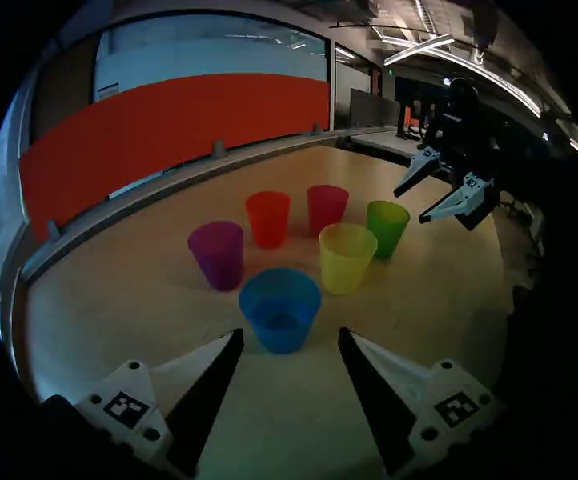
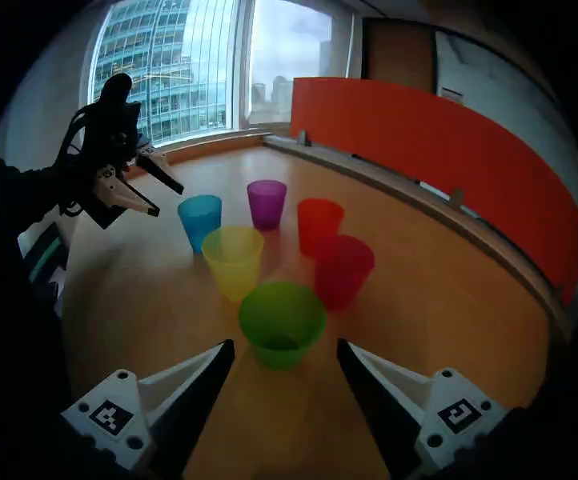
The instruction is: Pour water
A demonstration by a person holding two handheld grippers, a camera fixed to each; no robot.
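Holding jaws released, left gripper (image 1: 290,333) faces blue cup (image 1: 280,309), right gripper (image 2: 285,344) green cup (image 2: 282,320); cup contents unclear.

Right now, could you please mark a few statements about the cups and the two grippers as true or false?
1. The purple cup stands right next to the blue cup. True.
2. The left gripper is shut on the blue cup. False: it is open and holds nothing; the blue cup stands untouched ahead of it.
3. The green cup is the cup nearest the right gripper. True.
4. The yellow cup lies on its side. False: it stands upright, mouth up.
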